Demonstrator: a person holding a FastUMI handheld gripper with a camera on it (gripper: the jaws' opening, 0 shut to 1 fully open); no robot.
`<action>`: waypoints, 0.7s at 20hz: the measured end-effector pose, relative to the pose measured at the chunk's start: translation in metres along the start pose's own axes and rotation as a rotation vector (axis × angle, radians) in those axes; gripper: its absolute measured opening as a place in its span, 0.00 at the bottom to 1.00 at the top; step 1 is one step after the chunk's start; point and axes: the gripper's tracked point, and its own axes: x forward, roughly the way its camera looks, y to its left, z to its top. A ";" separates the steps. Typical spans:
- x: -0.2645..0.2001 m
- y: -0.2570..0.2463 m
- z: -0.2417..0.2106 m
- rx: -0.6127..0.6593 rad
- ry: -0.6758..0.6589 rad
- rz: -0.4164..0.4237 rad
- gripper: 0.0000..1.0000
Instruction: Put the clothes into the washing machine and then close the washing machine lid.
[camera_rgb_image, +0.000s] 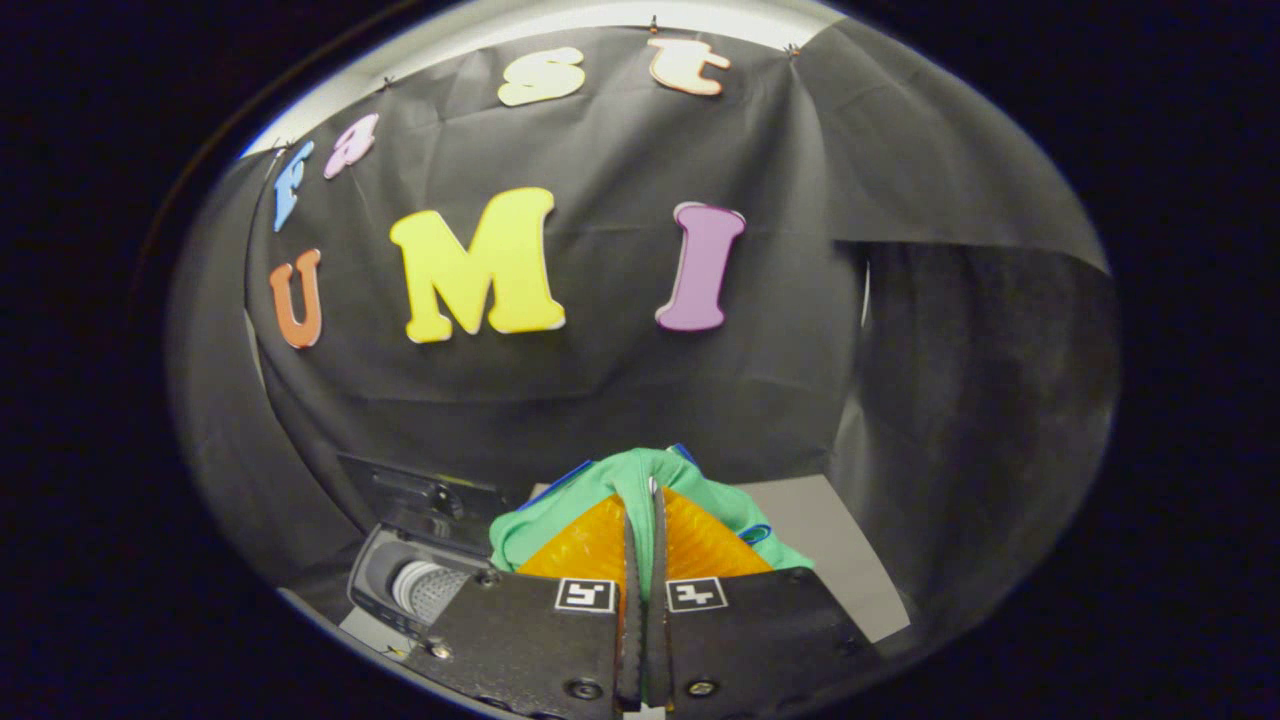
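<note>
The green garment (640, 480) is bunched up and pinched between the two fingers of the gripper (645, 520), its folds spilling over both of them and out to either side. The fingers are pressed together on the cloth. Below and to their left sits the washing machine (420, 585), lid (425, 490) raised, drum showing, on the grey table (830, 540).

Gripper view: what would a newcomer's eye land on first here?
The bunched green cloth garment with blue trim, pinched between the fingers of the tool, which is shut on it and holds it raised above the grey table. Below and to the left sits the small dark washing machine, lid open, its pale drum showing.
</note>
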 end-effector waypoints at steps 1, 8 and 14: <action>-0.002 0.013 0.007 -0.009 -0.015 0.021 0.06; -0.001 0.128 0.015 -0.068 -0.022 0.207 0.06; 0.012 0.246 -0.002 -0.146 0.012 0.378 0.05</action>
